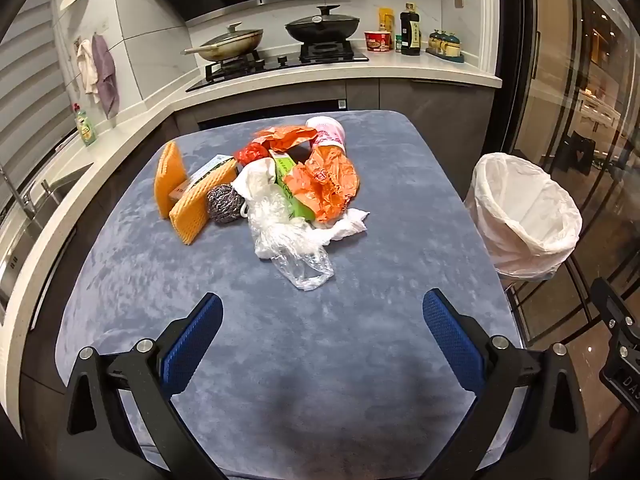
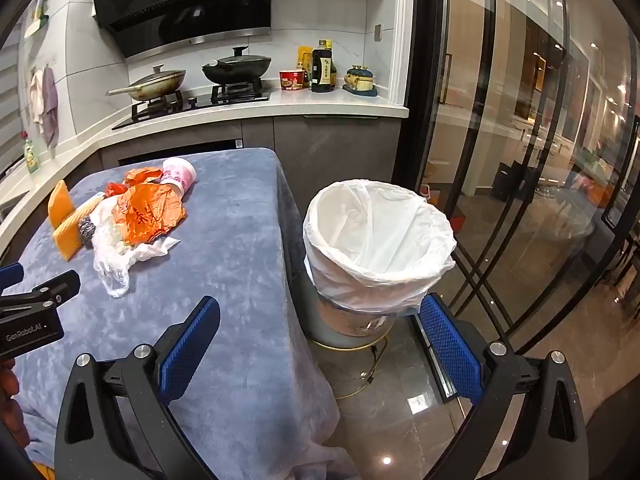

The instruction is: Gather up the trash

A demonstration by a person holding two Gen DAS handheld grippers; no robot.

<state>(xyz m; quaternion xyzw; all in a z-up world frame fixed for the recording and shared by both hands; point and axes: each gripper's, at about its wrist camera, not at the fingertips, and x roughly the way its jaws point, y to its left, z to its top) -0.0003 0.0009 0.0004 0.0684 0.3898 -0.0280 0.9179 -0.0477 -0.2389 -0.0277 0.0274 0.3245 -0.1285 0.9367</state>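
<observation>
A heap of trash lies mid-table on the blue cloth: an orange plastic bag, a clear plastic bag, a white tissue, a green carton, a pink cup, a steel scourer and orange sponges. A white-lined bin stands on a stool to the right of the table. My left gripper hovers open over the near part of the table, short of the heap. My right gripper is open above the table's right edge, nothing between its fingers.
Behind the table runs a counter with a stove, two lidded pans, a red noodle cup and bottles. A sink is at the left. Glass doors stand right of the bin. My left gripper's body shows at the right wrist view's left edge.
</observation>
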